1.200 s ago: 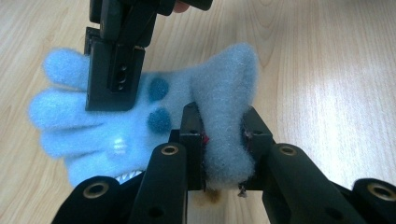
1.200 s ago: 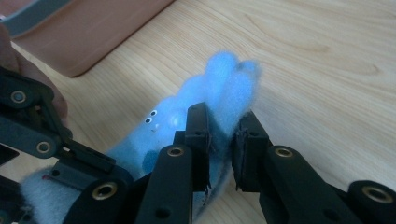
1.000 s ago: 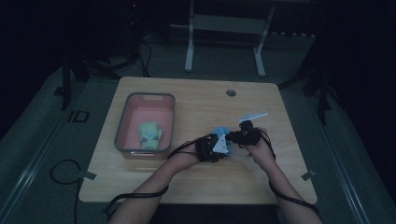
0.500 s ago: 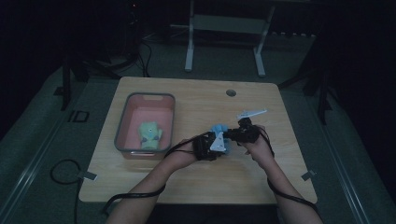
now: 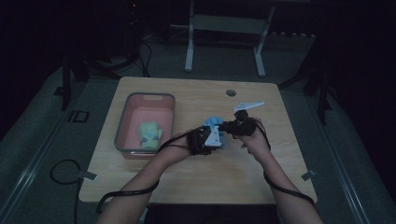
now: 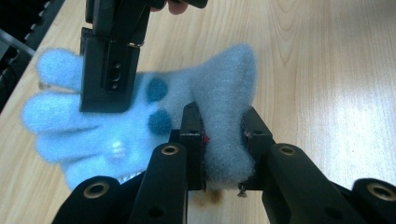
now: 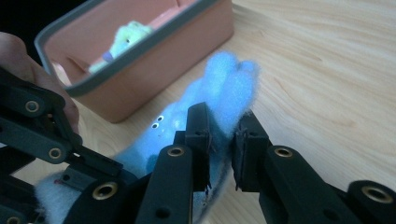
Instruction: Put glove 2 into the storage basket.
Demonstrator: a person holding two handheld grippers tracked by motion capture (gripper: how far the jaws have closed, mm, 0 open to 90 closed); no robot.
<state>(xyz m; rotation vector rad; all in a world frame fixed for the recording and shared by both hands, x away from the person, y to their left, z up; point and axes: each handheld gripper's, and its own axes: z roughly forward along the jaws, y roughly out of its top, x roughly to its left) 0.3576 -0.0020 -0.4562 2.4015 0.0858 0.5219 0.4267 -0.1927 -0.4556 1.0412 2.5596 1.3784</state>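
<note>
A pink bin (image 5: 123, 122) with a grey rim sits on the wooden bench (image 5: 154, 172). A pale green plush toy (image 5: 149, 133) lies inside it.

A fluffy light blue glove (image 6: 140, 116) with dark blue dots is held up just above the counter (image 6: 327, 70). Its cuff is bunched up and its fingers point away.

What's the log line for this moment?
left tool: shut on blue glove | right tool: shut on blue glove | pink bin: holds green glove
</note>
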